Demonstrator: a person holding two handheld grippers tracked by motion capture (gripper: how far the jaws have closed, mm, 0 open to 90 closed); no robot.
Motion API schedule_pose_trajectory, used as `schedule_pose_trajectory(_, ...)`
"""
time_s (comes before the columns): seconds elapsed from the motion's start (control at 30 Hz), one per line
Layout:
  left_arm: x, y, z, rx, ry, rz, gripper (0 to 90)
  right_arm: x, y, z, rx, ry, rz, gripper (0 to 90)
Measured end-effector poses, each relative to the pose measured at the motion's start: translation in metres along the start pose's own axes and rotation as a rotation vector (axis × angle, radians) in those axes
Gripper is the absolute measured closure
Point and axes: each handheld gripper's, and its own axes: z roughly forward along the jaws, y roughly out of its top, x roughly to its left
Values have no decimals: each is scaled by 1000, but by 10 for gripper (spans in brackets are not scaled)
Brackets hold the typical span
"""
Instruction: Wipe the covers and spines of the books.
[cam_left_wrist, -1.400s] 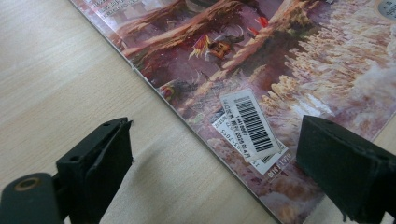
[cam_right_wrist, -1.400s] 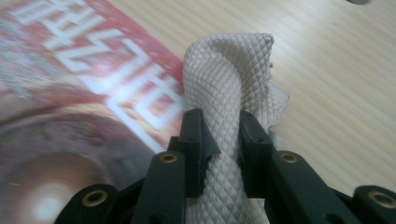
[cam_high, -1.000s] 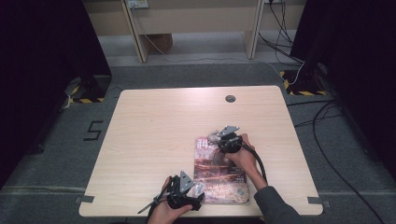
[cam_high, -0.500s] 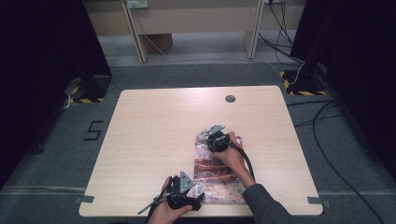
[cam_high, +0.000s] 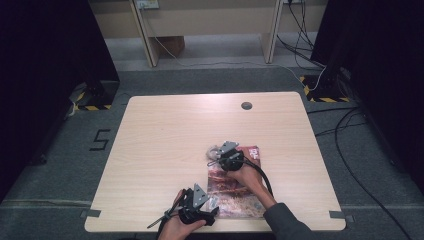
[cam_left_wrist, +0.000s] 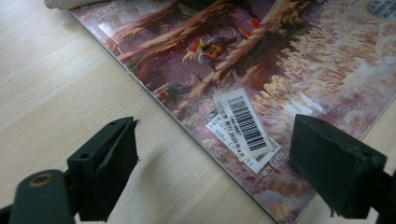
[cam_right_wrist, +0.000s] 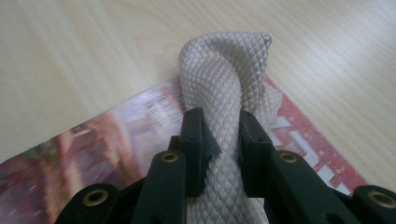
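**Two grippers at one magazine**

Pinched tight between the right gripper (cam_right_wrist: 220, 135) jaws is a beige quilted cloth (cam_right_wrist: 224, 79), bunched over the far left corner of the magazine (cam_high: 235, 187). Near the table's (cam_high: 165, 150) near edge, the left gripper (cam_left_wrist: 215, 163) jaws stand wide, just closing slightly, straddling the magazine's near left edge without touching it.

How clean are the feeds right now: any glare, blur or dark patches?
High view: table evenly lit, room sides black. Left gripper view: barcode sticker sharp, pale glare across the magazine cover, near jaws soft. Right gripper view: cloth weave crisp, magazine print below it blurred.
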Motion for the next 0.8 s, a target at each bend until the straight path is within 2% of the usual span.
schedule_pose_trajectory(0.07, 2, 0, -2, -2, -3, -13, 150, 5, -6, -6, -8, 41, 5, 753)
schedule_pose_trajectory(0.13, 5, -1, -4, -8, 2, -23, 150, 6, -7, -8, -10, 48, -2, 753)
schedule_pose_trajectory(0.23, 6, -2, -9, -5, 5, -24, 150, 10, -10, -13, -4, 89, 4, 752)
schedule_pose_trajectory(0.3, 5, -3, -12, -12, 0, -20, 150, 12, -10, -14, -8, 93, -18, 753)
schedule_pose_trajectory(0.33, 5, -4, -13, -13, 0, -20, 151, 15, -11, -15, 0, 98, -8, 753)
schedule_pose_trajectory(0.43, 6, -7, -18, -1, 0, -16, 151, 20, -16, -22, -3, 146, -23, 751)
schedule_pose_trajectory(0.47, 6, -7, -20, -3, -1, -17, 152, 27, -21, -27, -11, 167, -21, 750)
schedule_pose_trajectory(0.57, 8, -8, -23, -3, 5, -20, 151, 32, -24, -31, -9, 182, -32, 751)
schedule_pose_trajectory(0.6, 8, -9, -24, -4, 4, -23, 151, 38, -27, -35, -10, 187, -47, 751)
schedule_pose_trajectory(0.8, 10, -13, -31, -11, 11, -33, 151, 48, -31, -41, -13, 210, -67, 750)
